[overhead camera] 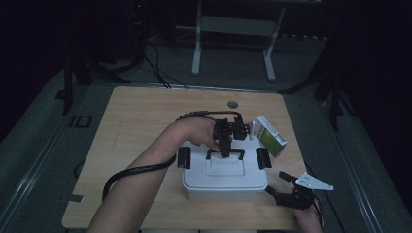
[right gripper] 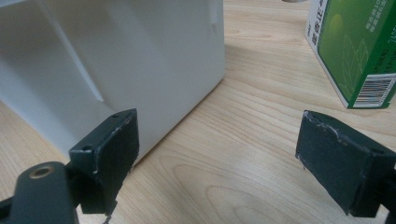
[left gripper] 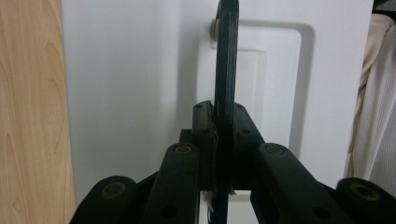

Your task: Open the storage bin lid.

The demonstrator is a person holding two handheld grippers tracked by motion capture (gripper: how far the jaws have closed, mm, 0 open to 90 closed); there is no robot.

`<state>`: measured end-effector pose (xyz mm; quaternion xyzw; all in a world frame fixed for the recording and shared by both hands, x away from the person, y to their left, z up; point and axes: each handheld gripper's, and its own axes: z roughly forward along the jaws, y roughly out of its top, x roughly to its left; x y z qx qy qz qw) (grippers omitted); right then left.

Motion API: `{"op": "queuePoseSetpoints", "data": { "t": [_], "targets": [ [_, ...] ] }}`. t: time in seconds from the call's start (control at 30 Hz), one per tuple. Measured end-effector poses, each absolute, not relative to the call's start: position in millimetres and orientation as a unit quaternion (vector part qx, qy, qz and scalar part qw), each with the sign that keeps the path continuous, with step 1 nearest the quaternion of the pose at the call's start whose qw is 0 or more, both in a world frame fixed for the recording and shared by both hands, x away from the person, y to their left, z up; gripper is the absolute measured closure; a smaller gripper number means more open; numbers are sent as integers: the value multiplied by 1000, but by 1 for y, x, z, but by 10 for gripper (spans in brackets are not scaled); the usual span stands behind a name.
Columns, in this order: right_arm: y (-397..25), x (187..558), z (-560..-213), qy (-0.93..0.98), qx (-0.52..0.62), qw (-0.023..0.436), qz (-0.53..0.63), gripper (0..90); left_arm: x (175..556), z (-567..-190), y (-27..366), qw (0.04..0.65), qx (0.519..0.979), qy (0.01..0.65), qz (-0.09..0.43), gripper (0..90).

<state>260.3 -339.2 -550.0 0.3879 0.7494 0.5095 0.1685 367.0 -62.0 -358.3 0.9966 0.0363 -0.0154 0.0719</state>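
Dim room; wooden table (overhead camera: 141, 116) bears white box (overhead camera: 224, 182).

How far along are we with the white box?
Done: the left gripper is shut on the dark handle of the white box's lid. In hand: that grip; the lid looks seated. Left: lifting it. The right gripper waits open near the green carton.

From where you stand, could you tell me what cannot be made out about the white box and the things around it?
- High view: what is inside the white box, since its lid covers it.
- Left gripper view: the far end of the dark handle, cut off by the top edge; the left tongs hide its near part.
- Right gripper view: the green carton, cut by the top and right edges, small print illegible.
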Motion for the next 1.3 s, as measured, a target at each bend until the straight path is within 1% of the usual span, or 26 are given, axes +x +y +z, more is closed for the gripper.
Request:
{"op": "queuePoseSetpoints", "data": {
  "t": [0.3, 0.37, 0.5, 0.67, 1.3],
  "targets": [
    [-339, 260, -550, 749, 388, 168, 510, 131, 363, -349, -61, 81, 996, 26, -1, 840],
    [-339, 260, -550, 749, 388, 167, 510, 131, 364, -345, -59, 81, 996, 22, 9, 840],
    [-339, 260, -550, 750, 388, 167, 509, 131, 365, -336, -54, 80, 996, 29, 15, 840],
    [-339, 260, -550, 749, 388, 167, 511, 131, 366, -329, -43, 84, 995, 39, 22, 839],
    [-341, 260, -549, 745, 394, 179, 508, 131, 362, -322, 5, 93, 993, 71, 26, 839]
  ]
}}
